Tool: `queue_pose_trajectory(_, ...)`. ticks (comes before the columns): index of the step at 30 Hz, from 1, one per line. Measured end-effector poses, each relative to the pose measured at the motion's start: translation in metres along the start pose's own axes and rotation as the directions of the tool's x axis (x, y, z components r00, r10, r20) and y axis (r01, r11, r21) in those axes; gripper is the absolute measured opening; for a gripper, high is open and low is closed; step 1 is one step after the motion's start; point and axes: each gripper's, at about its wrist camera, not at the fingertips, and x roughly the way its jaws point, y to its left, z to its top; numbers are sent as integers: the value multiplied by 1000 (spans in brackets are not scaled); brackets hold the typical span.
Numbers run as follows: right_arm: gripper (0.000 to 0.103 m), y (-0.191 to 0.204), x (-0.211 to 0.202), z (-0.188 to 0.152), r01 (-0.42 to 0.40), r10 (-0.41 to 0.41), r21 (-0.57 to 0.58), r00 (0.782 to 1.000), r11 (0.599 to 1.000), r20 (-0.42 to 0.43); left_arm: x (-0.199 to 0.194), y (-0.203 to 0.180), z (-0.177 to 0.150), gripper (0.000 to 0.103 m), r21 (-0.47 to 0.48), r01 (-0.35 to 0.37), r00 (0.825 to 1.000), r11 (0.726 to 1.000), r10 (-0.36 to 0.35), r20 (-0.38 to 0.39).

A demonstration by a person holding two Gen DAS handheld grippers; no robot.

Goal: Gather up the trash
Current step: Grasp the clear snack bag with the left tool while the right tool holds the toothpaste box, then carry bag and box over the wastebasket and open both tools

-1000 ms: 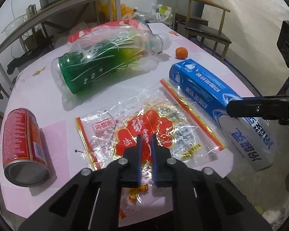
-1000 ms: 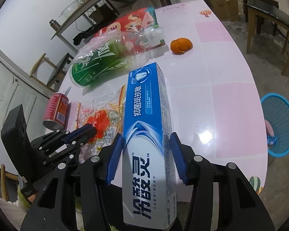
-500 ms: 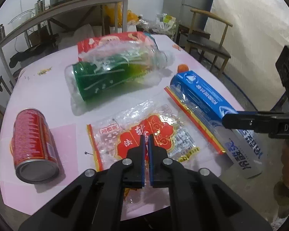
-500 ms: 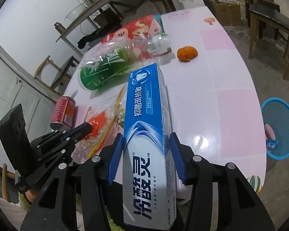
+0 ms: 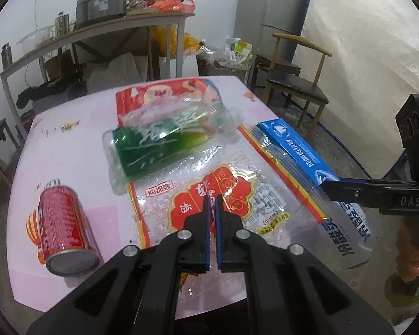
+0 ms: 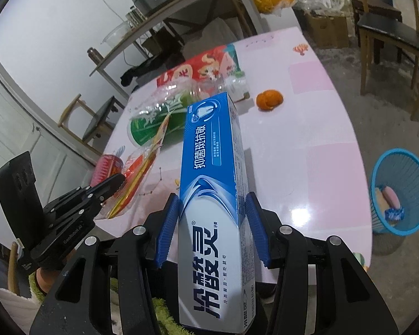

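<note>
My left gripper (image 5: 212,203) is shut on a clear snack bag with red print (image 5: 209,198) and holds it lifted off the pink table (image 5: 69,150); the bag also shows in the right wrist view (image 6: 142,167). My right gripper (image 6: 212,209) is shut on a blue toothpaste box (image 6: 212,173), held above the table's near edge; the box also shows in the left wrist view (image 5: 293,150). A green plastic bottle (image 5: 159,145), a red can (image 5: 61,223) and a red snack bag (image 5: 164,97) lie on the table. An orange peel (image 6: 268,99) lies further back.
A blue waste basket (image 6: 399,192) stands on the floor right of the table, with some trash inside. A wooden chair (image 5: 296,81) stands beyond the table's far right corner. A cluttered shelf table (image 5: 97,28) stands along the back wall.
Both grippers have risen and pulled back. The clear snack bag has lifted off the table in my left gripper. The toothpaste box has risen with my right gripper.
</note>
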Motion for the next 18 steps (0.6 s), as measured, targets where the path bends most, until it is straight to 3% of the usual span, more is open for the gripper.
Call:
queue_pose_trajectory(11,46,-46,-60,-2,22,-35,88,990,996,140,8,-72,40,2,144,109,993,984,-113,24)
queue_pose_trajectory(15,46,-77,-85,-8,54,-85,159,977,986,193,24,-114,62,2,194,205,978,959,-207,-10)
queue_pose_trajectory(18,46,-110,-103,-17,77,-135,252,966,965,219,41,-150,82,2,217,303,953,928,-297,-62)
